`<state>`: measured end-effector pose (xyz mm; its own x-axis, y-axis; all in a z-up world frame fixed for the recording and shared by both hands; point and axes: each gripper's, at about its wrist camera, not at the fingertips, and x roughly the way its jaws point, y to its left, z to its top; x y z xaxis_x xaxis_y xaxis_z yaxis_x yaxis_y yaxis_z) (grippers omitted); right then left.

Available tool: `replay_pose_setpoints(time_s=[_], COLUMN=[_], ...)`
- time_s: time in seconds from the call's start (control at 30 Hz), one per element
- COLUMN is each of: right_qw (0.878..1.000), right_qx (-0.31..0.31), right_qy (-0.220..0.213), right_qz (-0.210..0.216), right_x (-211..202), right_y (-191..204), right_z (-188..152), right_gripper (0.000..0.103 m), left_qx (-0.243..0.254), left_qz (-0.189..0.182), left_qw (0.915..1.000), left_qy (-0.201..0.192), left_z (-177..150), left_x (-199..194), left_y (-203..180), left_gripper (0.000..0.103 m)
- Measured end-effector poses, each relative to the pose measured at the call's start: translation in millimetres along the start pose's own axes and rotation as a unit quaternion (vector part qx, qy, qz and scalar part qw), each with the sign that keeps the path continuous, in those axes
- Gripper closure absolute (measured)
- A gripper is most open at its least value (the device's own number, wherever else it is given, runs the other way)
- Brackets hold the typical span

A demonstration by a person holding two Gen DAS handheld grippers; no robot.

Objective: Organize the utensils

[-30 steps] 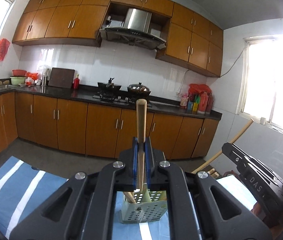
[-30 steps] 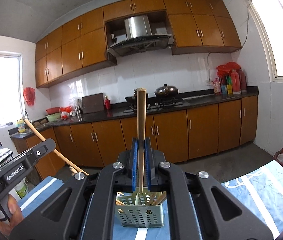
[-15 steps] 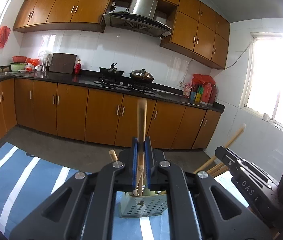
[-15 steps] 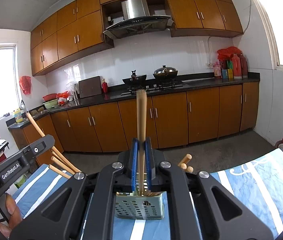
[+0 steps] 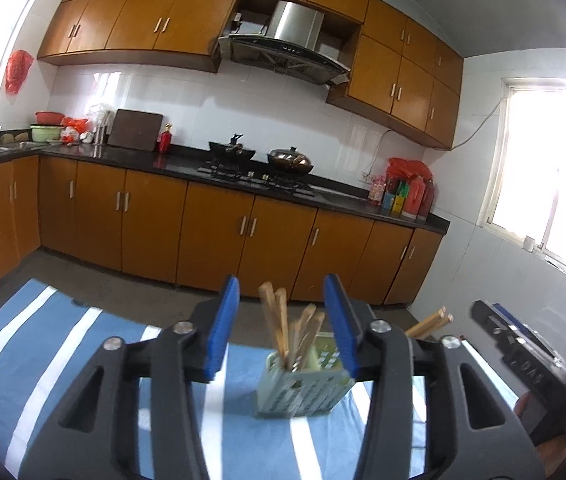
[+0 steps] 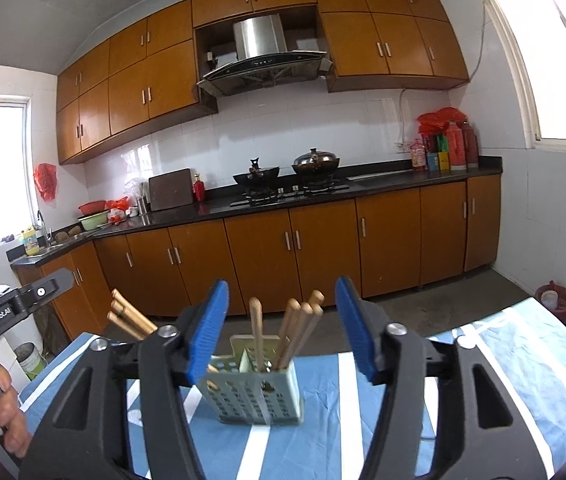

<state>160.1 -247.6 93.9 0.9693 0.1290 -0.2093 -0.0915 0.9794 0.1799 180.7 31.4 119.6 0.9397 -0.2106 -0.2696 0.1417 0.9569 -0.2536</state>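
With both sets of jaws having just been opening and nothing left between the blue pads, the chopsticks (image 6: pixel 298 330) now stand loose in the holder (image 6: pixel 257 396) — prob. released on purpose so they'd drop in end-first. Left gripper (image 5: pixel 283 322) is spread, pads clear of the wood on either side; right gripper (image 6: pixel 281 326) likewise spread, w/ the stick tops showing in the gap but untouched. Holder sits on the blue striped cloth (image 6: pixel 523 360), near its far edge, just ahead of both grippers. It's a perforated bin w/ a divider — one stick stands upright in the left compartment, a bunch leans right in the other. More stick ends (image 6: pixel 129 314) poke out left of the right gripper's body; can't tell what they rest in. A hand (image 6: pixel 7 420) grips the left tool's handle at frame edge. Sticks lean b/c the bin is wider than they are, so they settle against its wall.
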Motion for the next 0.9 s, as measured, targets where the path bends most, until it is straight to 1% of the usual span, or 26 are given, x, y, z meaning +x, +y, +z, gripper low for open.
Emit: replay_pose_setpoints(time_s=[0.03, 0.07, 0.1, 0.13, 0.17, 0.2, 0.23, 0.27, 0.3, 0.33, 0.4, 0.6, 0.77, 0.9], right_qw=[1.000, 1.000, 1.000, 1.000, 1.000, 1.000, 1.000, 1.000, 1.000, 1.000, 0.999, 0.997, 0.997, 0.996], right_qx=[0.002, 0.005, 0.006, 0.005, 0.002, -0.003, -0.008, -0.013, -0.020, -0.024, -0.034, -0.065, -0.065, -0.068], right_qy=[0.001, 0.003, 0.004, 0.005, 0.006, 0.007, 0.008, 0.008, 0.008, 0.008, 0.009, 0.016, 0.029, 0.048], right_qz=[-0.001, -0.001, -0.001, -0.002, -0.003, -0.004, -0.005, -0.006, -0.009, -0.010, -0.014, -0.031, -0.035, -0.041], right_x=[-4, -10, -13, -18, -22, -28, -31, -34, -39, -43, -51, -68, -78, -79], right_y=[-1, -3, -3, -3, -2, 0, 2, 5, 9, 11, 17, 32, 35, 37], right_z=[-3, -8, -11, -15, -19, -26, -29, -34, -40, -44, -55, -78, -104, -121], right_gripper=[0.038, 0.034, 0.032, 0.026, 0.022, 0.020, 0.015, 0.010, 0.008, 0.005, 0.002, 0.002, 0.002, 0.002], left_qx=[0.001, 0.004, 0.008, 0.015, 0.023, 0.031, 0.038, 0.044, 0.050, 0.055, 0.061, 0.061, 0.063, 0.078], left_qz=[0.003, 0.007, 0.010, 0.013, 0.018, 0.021, 0.023, 0.026, 0.030, 0.034, 0.041, 0.065, 0.080, 0.096], left_qw=[1.0000, 0.9999, 0.9999, 0.9997, 0.9994, 0.9991, 0.9988, 0.9985, 0.9981, 0.9977, 0.9971, 0.9957, 0.9944, 0.9921], left_qy=[0.003, 0.007, 0.010, 0.014, 0.017, 0.019, 0.022, 0.022, 0.021, 0.021, 0.020, 0.029, 0.027, 0.024], left_z=[-4, -9, -14, -21, -28, -36, -43, -49, -56, -63, -75, -106, -123, -139], left_x=[-4, -10, -14, -20, -26, -32, -37, -42, -49, -55, -64, -84, -97, -106], left_y=[3, 6, 8, 10, 12, 12, 13, 13, 14, 14, 13, 18, 13, 11], left_gripper=[0.048, 0.045, 0.039, 0.032, 0.029, 0.022, 0.016, 0.013, 0.007, 0.004, 0.004, 0.004, 0.004, 0.004])
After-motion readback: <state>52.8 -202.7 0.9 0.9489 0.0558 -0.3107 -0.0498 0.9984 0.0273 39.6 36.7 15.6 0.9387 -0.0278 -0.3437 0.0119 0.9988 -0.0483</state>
